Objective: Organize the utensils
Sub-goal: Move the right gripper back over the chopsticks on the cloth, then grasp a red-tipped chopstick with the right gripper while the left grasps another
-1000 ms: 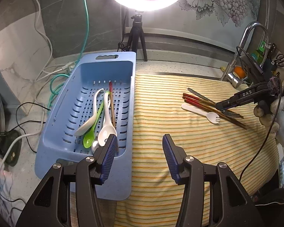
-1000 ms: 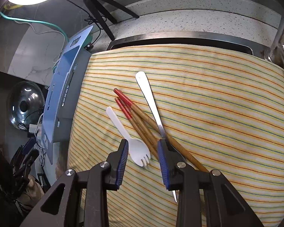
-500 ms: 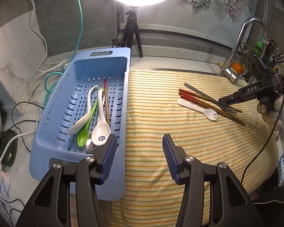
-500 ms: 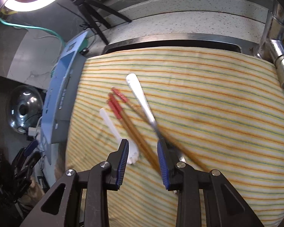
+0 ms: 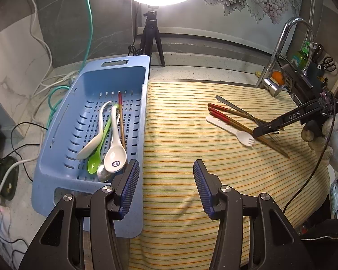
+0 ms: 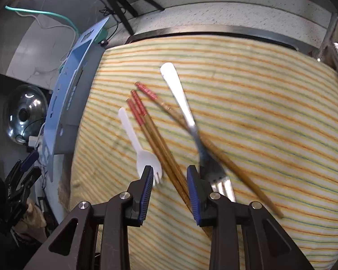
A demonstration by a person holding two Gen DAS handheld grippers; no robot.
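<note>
A blue slotted basket (image 5: pixel 63 121) at the left holds two white spoons (image 5: pixel 115 148), a green spoon (image 5: pixel 97 155), a metal spoon and a red-tipped chopstick. On the striped cloth lie red-tipped wooden chopsticks (image 6: pixel 155 132), a white plastic fork (image 6: pixel 142 150) and a metal fork (image 6: pixel 187 112). My right gripper (image 6: pixel 169 180) is open, low over the cloth, its jaws astride a pair of chopsticks, with the plastic fork's tines by the left jaw. It also shows in the left wrist view (image 5: pixel 266 128). My left gripper (image 5: pixel 165 180) is open and empty above the basket's right rim.
A ring light on a tripod (image 5: pixel 153 33) stands behind the basket. A tap (image 5: pixel 281 45) and sink items are at the far right. Cables (image 5: pixel 45 85) lie left of the basket. A steel pot lid (image 6: pixel 22 112) is beyond the counter.
My right gripper has moved down and forward over the chopsticks, jaws now astride a pair. My left gripper has drawn back slightly; the basket's contents are unchanged.
</note>
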